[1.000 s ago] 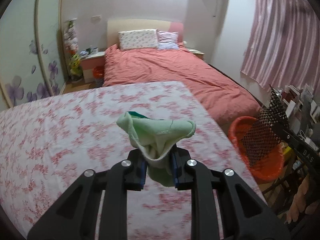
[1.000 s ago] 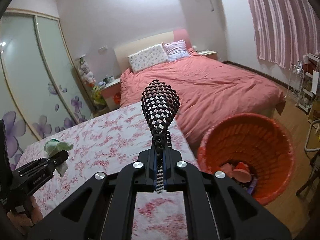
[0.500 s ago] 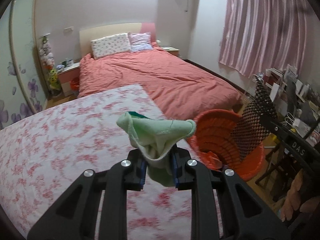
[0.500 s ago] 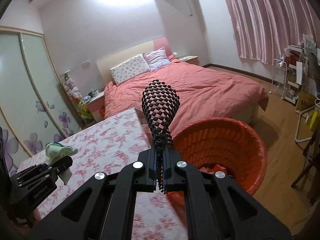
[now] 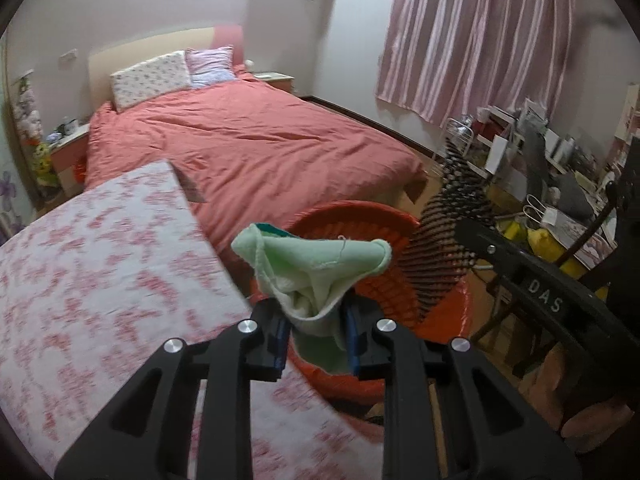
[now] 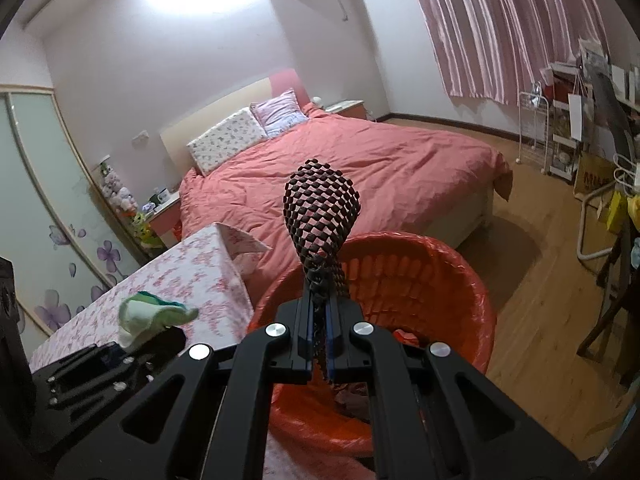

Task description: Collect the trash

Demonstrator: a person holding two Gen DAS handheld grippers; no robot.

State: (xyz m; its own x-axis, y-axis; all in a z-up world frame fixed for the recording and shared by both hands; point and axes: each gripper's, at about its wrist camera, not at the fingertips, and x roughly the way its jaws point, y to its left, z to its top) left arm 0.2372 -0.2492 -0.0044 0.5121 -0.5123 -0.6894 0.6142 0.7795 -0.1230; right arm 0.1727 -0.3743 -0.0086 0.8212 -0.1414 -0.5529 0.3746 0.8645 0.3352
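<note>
The left hand-held gripper [image 5: 316, 334] is clamped on a crumpled green cloth [image 5: 316, 264], its fingers pinching the bunched lower part while the upper folds flare out above them. The cloth hangs at the table [image 5: 100, 272] edge, partly in front of the orange bin [image 5: 440, 312] that stands on the floor just beside the table. The right hand-held gripper [image 6: 319, 354] is closed tight on the twisted neck of a black foam net [image 6: 320, 212], whose open bulb stands up above the fingers, directly over the bin's mouth [image 6: 452, 280].

Both pieces look very light and soft. The cloth is limp and will sag and cling to the pads, so it may need a wide opening or a small shake to fall free; holding it by the bunched middle, as it is held, seems the surest grip. The net is springy and nearly weightless, best held by its gathered neck; it could bounce or drift on release, so letting go low inside the bin seems wise.

The bin already holds some scraps [image 6: 404, 336] at the bottom. The bed [image 5: 240, 140] lies behind it, a cluttered desk [image 5: 560, 208] and chair stand on the right, and the two grippers sit near each other over the bin, so they could knock together.
</note>
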